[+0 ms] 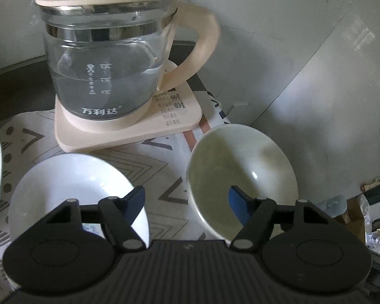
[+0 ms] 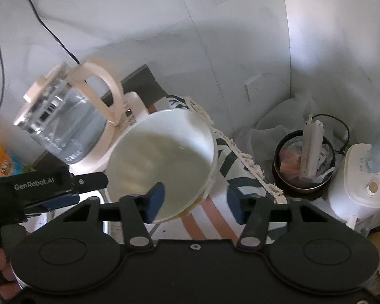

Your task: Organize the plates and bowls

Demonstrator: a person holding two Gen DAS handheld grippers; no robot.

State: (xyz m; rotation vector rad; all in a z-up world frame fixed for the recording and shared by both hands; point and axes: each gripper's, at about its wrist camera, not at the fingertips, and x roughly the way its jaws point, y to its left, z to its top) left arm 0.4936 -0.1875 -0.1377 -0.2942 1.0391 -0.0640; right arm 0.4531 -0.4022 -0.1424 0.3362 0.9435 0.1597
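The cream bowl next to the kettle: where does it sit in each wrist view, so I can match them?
Left wrist view: the cream bowl is at lower right, with the left tool's right finger over its near rim.
Right wrist view: it is at centre, with the right tool's left finger over its near edge.
Shared landmark: the glass kettle, behind and left of the bowl in both.

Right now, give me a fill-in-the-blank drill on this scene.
1. The kettle is made of clear ___.
2. The kettle's handle is coloured ___.
3. The left gripper has one blue finger over each of two ___.
4. The right gripper straddles the ___ of the cream bowl.

Missing words: glass; cream; bowls; rim
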